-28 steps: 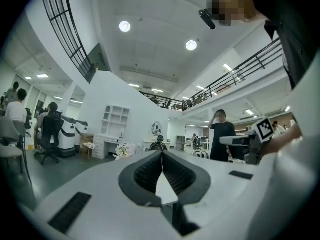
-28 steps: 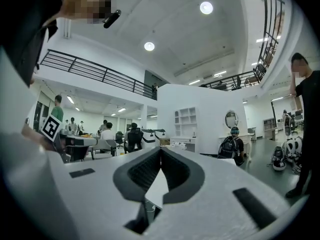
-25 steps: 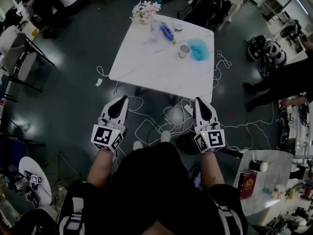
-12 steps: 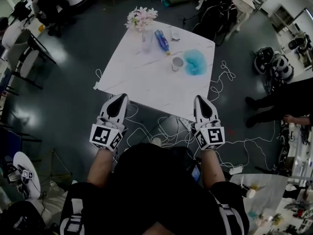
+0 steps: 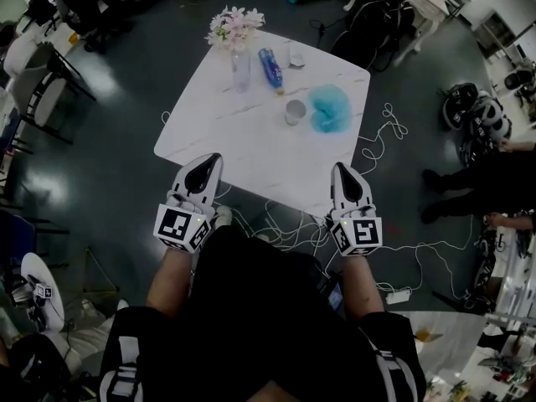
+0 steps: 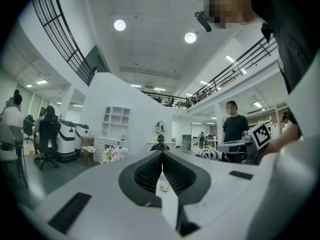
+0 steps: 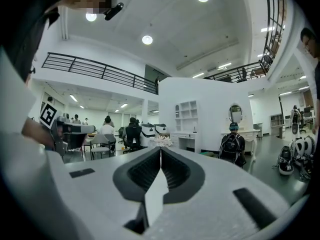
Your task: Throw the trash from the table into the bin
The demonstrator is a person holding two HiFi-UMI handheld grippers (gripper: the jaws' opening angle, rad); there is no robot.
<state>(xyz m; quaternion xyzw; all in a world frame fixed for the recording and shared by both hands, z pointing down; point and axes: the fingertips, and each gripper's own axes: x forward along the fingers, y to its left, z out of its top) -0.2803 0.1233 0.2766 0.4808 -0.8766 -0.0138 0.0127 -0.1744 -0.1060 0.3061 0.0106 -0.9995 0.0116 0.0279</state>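
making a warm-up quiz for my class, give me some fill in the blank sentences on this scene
The left tongs and right tongs are both ____, holding nothing.
The flowers stand in a ____ on the table.
The cup sits beside a crumpled ____ wad.
Missing words: shut; vase; blue.

The head view looks steeply down from above the person, far enough off to take in the whole counter [image 5: 251, 141], the floor round it, and the left claw [image 5: 213, 159] and right claw [image 5: 342, 168] in the lower half of the picture. Each gripper view sits low and close behind its own jaws and looks level across the room. All three views share the flowers [image 5: 232, 25] at the counter's far corner.
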